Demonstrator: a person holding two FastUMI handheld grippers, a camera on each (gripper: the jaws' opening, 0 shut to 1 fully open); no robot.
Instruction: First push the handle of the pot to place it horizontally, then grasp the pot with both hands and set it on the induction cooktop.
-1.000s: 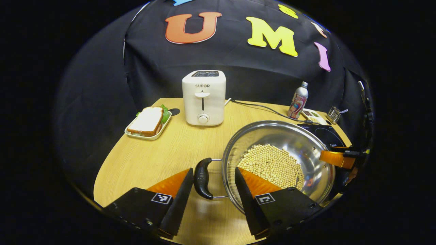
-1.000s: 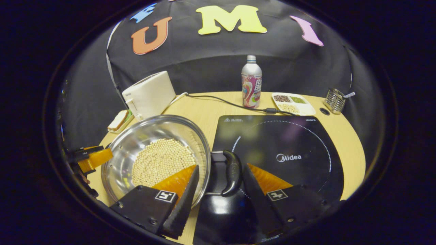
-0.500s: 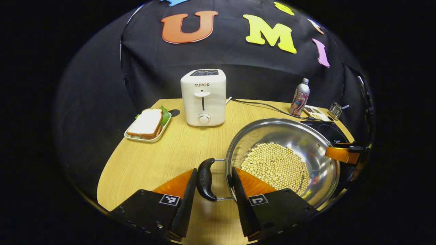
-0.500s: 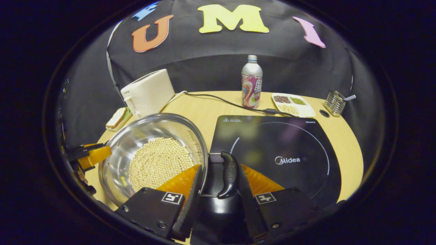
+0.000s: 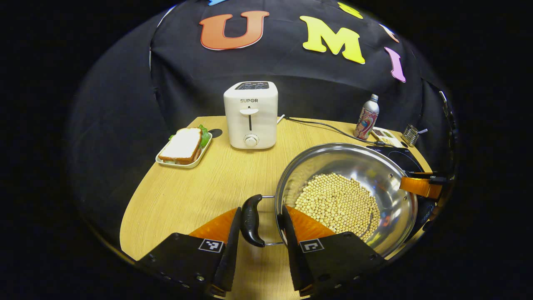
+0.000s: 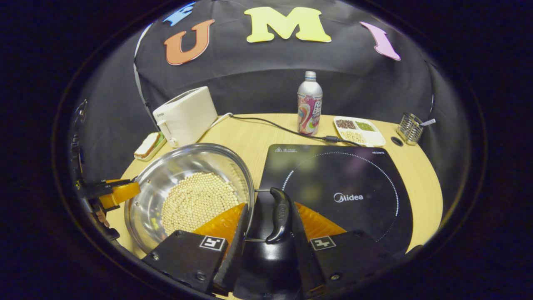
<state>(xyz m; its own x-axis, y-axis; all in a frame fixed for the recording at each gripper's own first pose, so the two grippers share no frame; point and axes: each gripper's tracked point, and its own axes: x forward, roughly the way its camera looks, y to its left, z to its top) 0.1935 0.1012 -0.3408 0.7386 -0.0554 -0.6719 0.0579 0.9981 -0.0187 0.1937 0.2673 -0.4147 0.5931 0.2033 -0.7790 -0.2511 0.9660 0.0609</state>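
The left tongs (image 5: 258, 246) clench the pot's left handle (image 5: 251, 220); the right tongs (image 6: 266, 246) clench its right handle (image 6: 279, 215). Between them sits the bean-filled pot (image 6: 166, 175), and just beyond the right tongs lies the induction cooktop (image 6: 345, 183). Farther across the bench (image 5: 200, 183) stands a toaster (image 5: 250, 114).

pot (image 5: 387, 175): shiny steel, blk handles
beans (image 5: 337, 202): pale yellow
cooktop (image 6: 345, 183): blk w/ white dotted ring
toaster (image 5: 250, 114): white
table (image 5: 187, 191): light wood
bottle (image 6: 309, 104): silver, pink swirls prob.

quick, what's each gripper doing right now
Left gripper: closed on the pot's left handle.
Right gripper: closed around the right handle, contact unclear.
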